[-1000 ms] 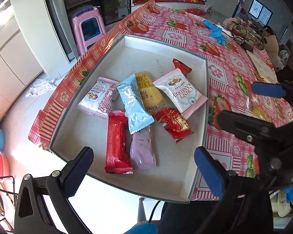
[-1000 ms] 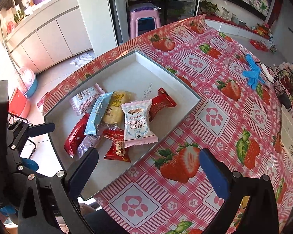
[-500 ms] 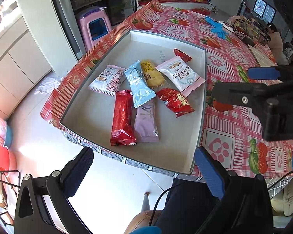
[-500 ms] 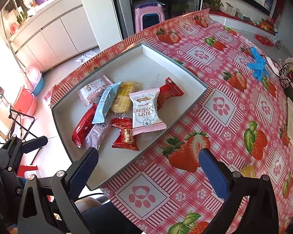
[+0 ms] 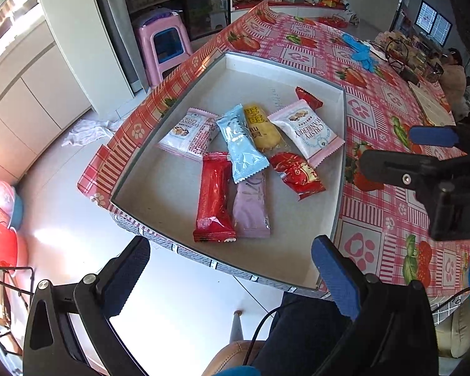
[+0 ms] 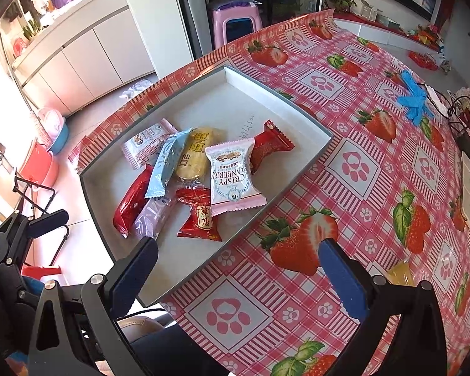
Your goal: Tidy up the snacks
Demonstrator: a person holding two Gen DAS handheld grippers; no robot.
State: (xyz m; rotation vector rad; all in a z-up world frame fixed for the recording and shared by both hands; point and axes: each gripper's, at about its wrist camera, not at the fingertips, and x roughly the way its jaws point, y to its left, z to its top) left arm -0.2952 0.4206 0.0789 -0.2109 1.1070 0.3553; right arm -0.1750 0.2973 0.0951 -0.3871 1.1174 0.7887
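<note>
Right now my left gripper (image 5: 230, 277) has its jaws wide, holding nothing, and so does my right gripper (image 6: 238, 277). Both hang just off the near edge of the grey tray (image 6: 285, 108) on the counter (image 6: 376, 169). Inside lie snacks in a bunch: a pink cranberry pack (image 6: 232, 175), a blue pack (image 5: 242, 142), a long red bar (image 5: 214, 195), a purple bar (image 5: 252, 208).

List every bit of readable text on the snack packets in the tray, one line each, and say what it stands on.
"CRISPY CRANBERRY": white and pink packet, near the tray's right wall.
"旺旺" and "仙貝": yellow rice cracker packet.
Second white and pink packet: print too blurred to read.
Red packet with gold characters: not legible.
Faint handwriting on the tray floor: unreadable.
</note>
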